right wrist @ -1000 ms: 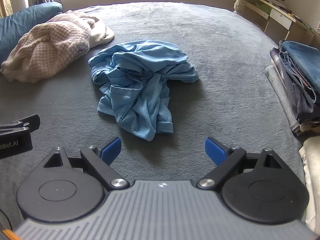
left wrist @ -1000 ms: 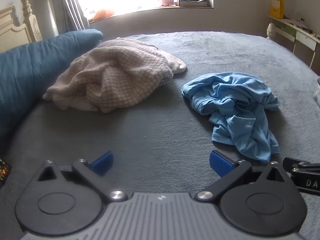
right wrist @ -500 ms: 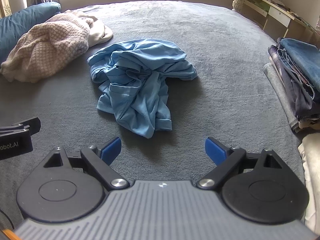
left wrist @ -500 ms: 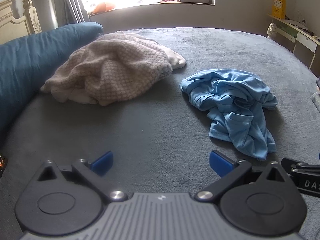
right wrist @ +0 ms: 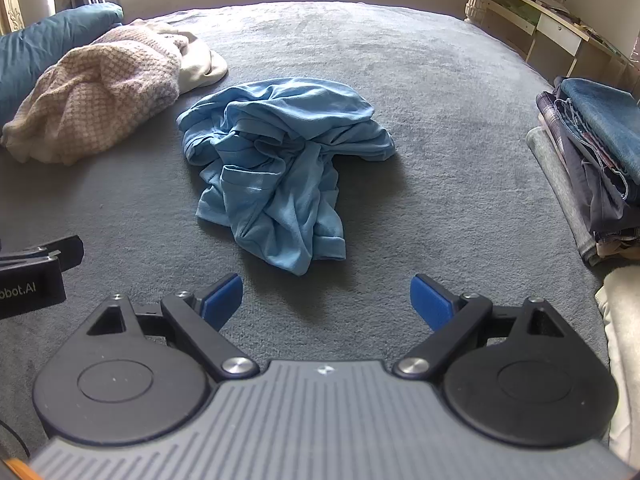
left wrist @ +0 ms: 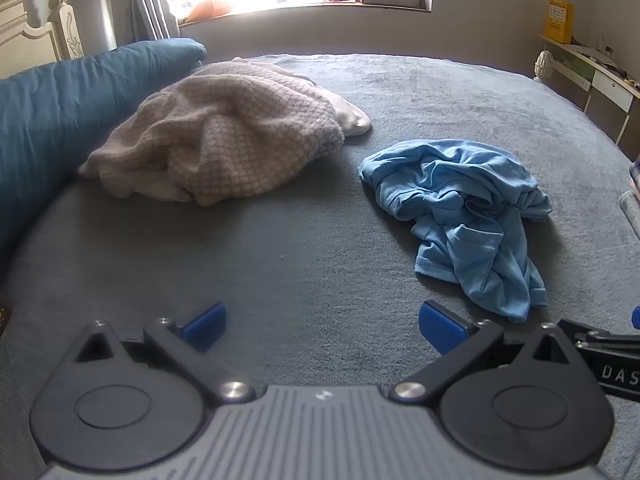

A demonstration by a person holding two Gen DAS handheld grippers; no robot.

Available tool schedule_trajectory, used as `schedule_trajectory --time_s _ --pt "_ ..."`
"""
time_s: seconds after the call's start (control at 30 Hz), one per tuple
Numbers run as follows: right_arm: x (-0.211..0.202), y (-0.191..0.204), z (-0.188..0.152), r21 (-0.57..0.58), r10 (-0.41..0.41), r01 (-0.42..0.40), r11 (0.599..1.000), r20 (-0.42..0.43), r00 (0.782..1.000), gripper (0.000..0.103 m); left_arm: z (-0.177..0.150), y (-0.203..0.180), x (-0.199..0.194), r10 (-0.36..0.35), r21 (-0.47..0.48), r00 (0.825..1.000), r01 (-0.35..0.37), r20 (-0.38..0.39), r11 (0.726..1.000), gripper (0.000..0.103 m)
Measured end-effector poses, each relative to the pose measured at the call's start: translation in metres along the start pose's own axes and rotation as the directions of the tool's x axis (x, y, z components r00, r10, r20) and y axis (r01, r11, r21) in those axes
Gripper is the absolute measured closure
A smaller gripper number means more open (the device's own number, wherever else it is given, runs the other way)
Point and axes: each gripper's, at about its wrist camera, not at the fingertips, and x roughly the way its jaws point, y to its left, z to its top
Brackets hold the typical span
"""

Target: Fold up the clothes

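Sky-blue and badly crumpled, a shirt [right wrist: 280, 168] lies unfolded in the middle of a grey bedspread [right wrist: 440, 128], just ahead of the right gripper [right wrist: 326, 300] and up and to the right of the left gripper [left wrist: 322, 326], both of which hover with jaws spread wide and nothing between them. A beige knit [left wrist: 224, 136] is heaped unfolded beside a teal pillow [left wrist: 52, 96], while what looks like a stack of finished garments [right wrist: 596, 152] sits at the bed's right edge, so the folding appears only partly done.

No visible change since earlier
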Motion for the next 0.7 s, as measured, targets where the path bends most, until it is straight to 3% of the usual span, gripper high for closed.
schedule_trajectory --time_s 0.7 --pt "0.0011 0.0029 -0.0002 -0.001 -0.002 0.002 1.0 -0.009 1.0 0.012 0.0 0.0023 0.0015 -0.012 0.0 1.0 0.012 -0.009 1.0 0.0"
